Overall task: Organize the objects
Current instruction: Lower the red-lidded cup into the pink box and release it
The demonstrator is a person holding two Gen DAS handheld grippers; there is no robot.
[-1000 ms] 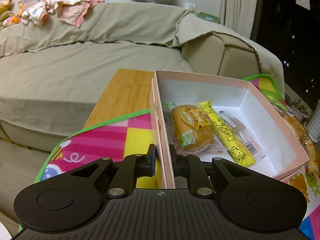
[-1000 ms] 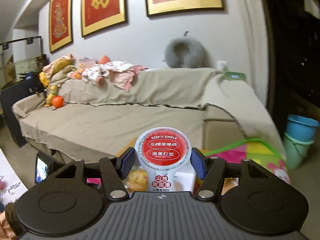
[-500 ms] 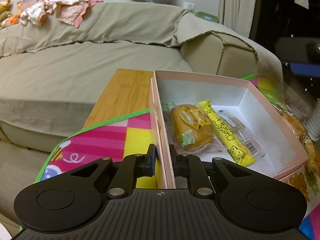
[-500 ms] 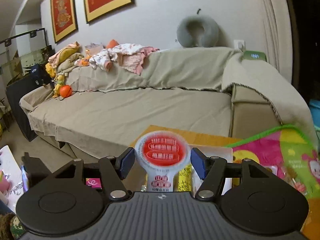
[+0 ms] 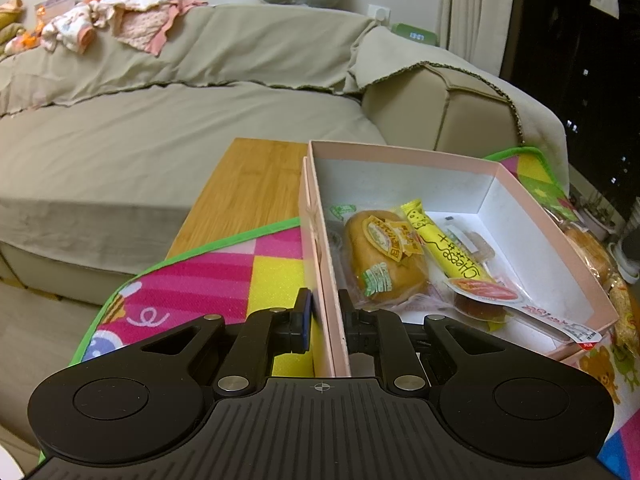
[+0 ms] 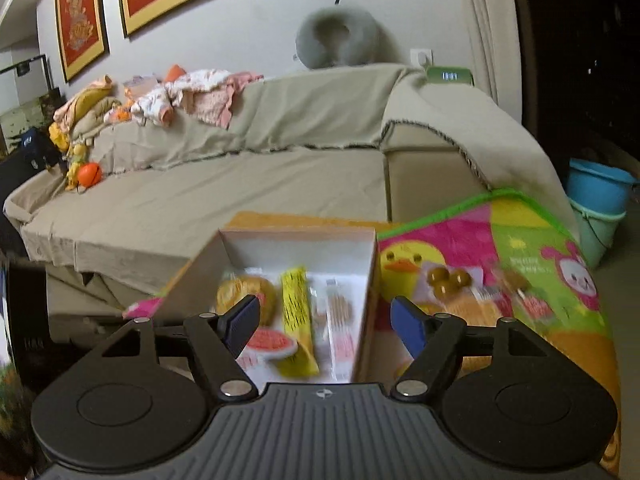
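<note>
A pink box [image 5: 404, 158] stands on a colourful play mat. My left gripper [image 5: 325, 314] is shut on the box's near left wall. Inside lie a wrapped bun [image 5: 382, 256], a yellow cheese stick [image 5: 444, 246], a biscuit pack [image 5: 474, 240] and a red-lidded jelly cup [image 5: 486, 296]. In the right wrist view, my right gripper [image 6: 324, 322] is open and empty above the box [image 6: 294, 236]. The jelly cup [image 6: 270, 344] lies by its left finger, next to the cheese stick [image 6: 298, 312].
More wrapped snacks [image 6: 448, 282] lie on the play mat [image 6: 520, 248] right of the box. A wooden table top [image 5: 248, 184] reaches toward the beige sofa [image 5: 160, 120]. Blue and green buckets [image 6: 598, 204] stand at the far right.
My right gripper has opened and let go of the red-lidded jelly cup, which now lies in the box. The left gripper has kept its hold on the box wall.
</note>
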